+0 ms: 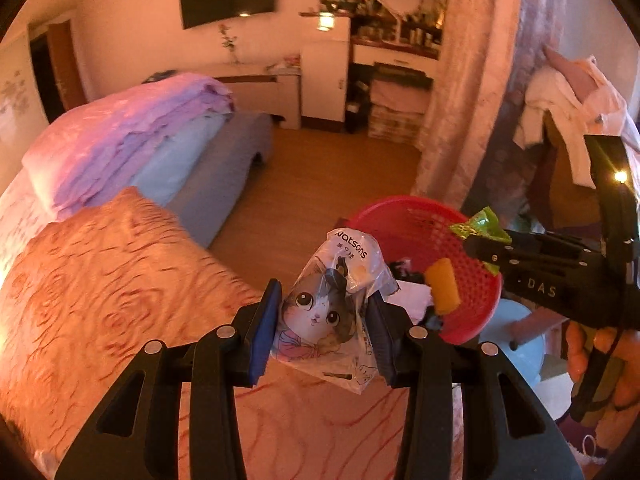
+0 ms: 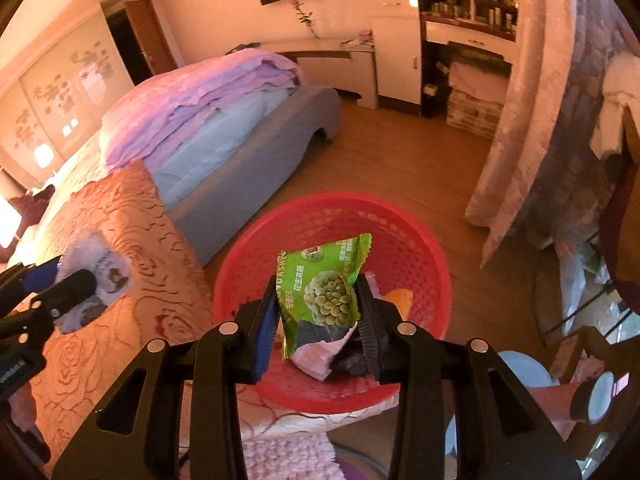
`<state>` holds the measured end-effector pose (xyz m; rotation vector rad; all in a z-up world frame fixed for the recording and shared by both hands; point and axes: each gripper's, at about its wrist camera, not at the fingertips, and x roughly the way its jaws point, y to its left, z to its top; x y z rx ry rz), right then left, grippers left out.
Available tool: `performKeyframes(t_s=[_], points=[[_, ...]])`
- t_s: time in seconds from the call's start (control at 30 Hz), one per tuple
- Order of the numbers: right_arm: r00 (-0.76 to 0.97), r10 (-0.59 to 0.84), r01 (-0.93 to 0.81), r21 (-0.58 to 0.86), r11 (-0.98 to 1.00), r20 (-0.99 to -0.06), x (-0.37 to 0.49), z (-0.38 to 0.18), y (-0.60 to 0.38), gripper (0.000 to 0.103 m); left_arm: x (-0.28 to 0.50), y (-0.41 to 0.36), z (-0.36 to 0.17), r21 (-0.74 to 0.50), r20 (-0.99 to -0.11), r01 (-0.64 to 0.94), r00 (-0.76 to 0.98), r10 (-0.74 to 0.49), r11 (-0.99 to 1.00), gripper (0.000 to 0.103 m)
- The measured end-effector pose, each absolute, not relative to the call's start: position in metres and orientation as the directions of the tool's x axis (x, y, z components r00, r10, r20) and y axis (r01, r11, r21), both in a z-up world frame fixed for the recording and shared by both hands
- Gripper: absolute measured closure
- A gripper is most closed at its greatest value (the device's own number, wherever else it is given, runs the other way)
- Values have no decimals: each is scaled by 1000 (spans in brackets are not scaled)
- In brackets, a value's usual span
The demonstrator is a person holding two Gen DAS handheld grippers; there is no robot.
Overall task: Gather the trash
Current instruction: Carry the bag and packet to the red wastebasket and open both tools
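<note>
My left gripper [image 1: 323, 294] is shut on a clear plastic bag [image 1: 332, 304] printed with a cat, held above the orange bedspread just left of the red mesh basket [image 1: 404, 224]. My right gripper [image 2: 317, 282] is shut on a green snack packet [image 2: 326, 292] directly over the red mesh basket [image 2: 248, 264]. The left wrist view catches the right gripper [image 1: 480, 242] from the side with the green packet [image 1: 480, 222] sticking out of it. At the left edge of the right wrist view, the left gripper [image 2: 60, 276] carries the bag [image 2: 100, 264]. A yellow wrapper [image 1: 442, 286] and white paper [image 1: 408, 296] lie in the basket.
The basket rests on the corner of a bed with an orange rose-patterned cover [image 2: 120, 240]. Folded purple and blue quilts [image 2: 200, 104] lie farther back. Wooden floor [image 2: 400, 160], a pink curtain [image 2: 528, 120] and a pale blue stool [image 1: 516, 332] are to the right. A person's hand [image 1: 600, 360] holds the right gripper.
</note>
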<state>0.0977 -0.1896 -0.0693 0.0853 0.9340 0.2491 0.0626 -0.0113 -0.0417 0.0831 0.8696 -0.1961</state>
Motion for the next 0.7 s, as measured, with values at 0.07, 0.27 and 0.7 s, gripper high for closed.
performKeyframes(t_s=[0.07,0.27,0.7], points=[[564,244,-157,188,970,-789,100,-75,-196,66,73,-22,-48,-13,-776,227,611,-153,974,63],[534,236,-120,204,972,-812,106,-91,-211,67,91,-52,-69,-3,-806,286,566,-171,958,63],[502,229,-86,215,973,-834,116,-109,-223,65,111,-67,-90,-26,-841,311,506,-188,950,61]])
